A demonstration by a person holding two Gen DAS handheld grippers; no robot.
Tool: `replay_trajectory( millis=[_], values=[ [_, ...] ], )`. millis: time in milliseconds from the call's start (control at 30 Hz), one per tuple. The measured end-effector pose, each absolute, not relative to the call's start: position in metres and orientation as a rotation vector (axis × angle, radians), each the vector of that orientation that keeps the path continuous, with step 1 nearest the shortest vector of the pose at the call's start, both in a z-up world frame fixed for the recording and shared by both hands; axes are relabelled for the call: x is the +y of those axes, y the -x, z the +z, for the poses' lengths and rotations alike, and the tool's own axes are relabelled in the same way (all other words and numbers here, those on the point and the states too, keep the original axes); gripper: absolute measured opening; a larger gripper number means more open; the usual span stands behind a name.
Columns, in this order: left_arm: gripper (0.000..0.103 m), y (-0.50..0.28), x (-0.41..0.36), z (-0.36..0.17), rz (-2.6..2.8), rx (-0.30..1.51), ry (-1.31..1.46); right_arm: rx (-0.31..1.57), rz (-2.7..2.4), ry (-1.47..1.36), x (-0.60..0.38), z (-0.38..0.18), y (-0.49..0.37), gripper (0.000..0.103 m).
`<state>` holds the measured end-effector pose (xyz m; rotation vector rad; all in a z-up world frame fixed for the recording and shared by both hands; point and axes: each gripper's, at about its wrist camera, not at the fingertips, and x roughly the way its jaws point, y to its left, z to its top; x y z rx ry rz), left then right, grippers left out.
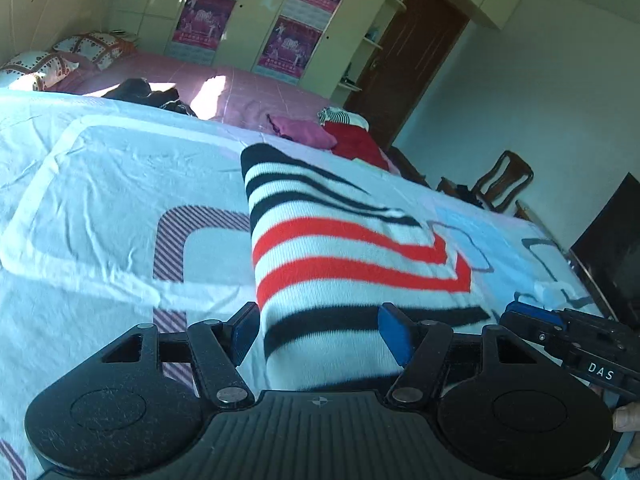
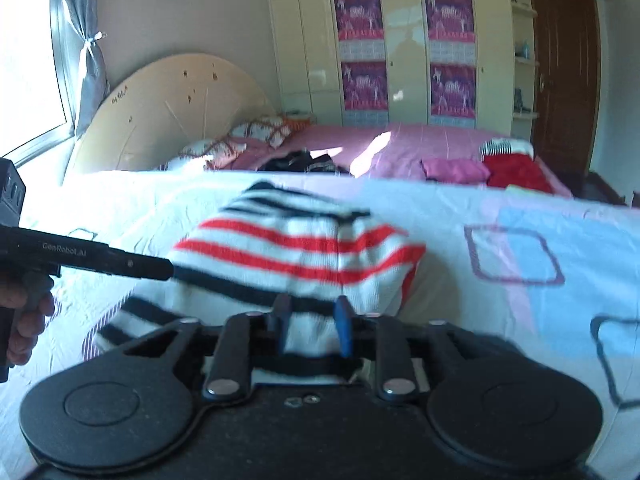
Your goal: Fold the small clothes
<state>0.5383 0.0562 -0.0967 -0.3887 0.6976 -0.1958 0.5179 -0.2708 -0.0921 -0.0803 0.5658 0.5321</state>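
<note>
A striped knit garment (image 1: 352, 248), white with red and black bands, is seen lying folded on the pale patterned bedsheet (image 1: 100, 184) of the bed, roughly in the middle of the covered area and right in front of both tools. The left gripper (image 1: 320, 334) is held just over the near end of the garment with its blue pads (image 1: 394, 332) spread wide apart, one either side of the knit, and nothing is pinched by them as far as can be told. The right gripper (image 2: 310, 322) is shown with its jaws a little way apart; a bit of the white and black hem sits between the blue pads (image 2: 343, 326), but whether the cloth is actually pressed can't be made out through the blur. In the right wrist view the left tool is seen coming in from the left edge, with part of a hand (image 2: 24, 320) wrapped around its handle. Further back on the bed a pink sheet (image 2: 420, 140) is visible, with a pink folded item (image 2: 454, 170) and a red one (image 2: 516, 176) placed side by side near its right edge, and a dark heap of clothes (image 2: 300, 162) left near the middle
</note>
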Motion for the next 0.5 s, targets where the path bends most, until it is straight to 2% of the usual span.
replay_trajectory(
  millis=[167,233,333,500],
  values=[
    [0.065,-0.588,0.053,-0.096,-0.158,0.704,0.370,0.626,0.463,0.056,-0.262,-0.102,-0.579,0.027],
    [0.065,-0.603,0.051,-0.107,-0.142,0.747,0.358,0.682,0.455,0.075,-0.258,-0.116,-0.597,0.021],
    [0.081,-0.609,0.050,-0.120,-0.108,0.778,0.353,0.727,0.459,0.040,-0.263,-0.129,-0.609,0.023],
    [0.082,-0.603,0.048,-0.112,-0.095,0.776,0.331,0.713,0.470,0.010,-0.271,-0.118,-0.597,0.029]
  ],
)
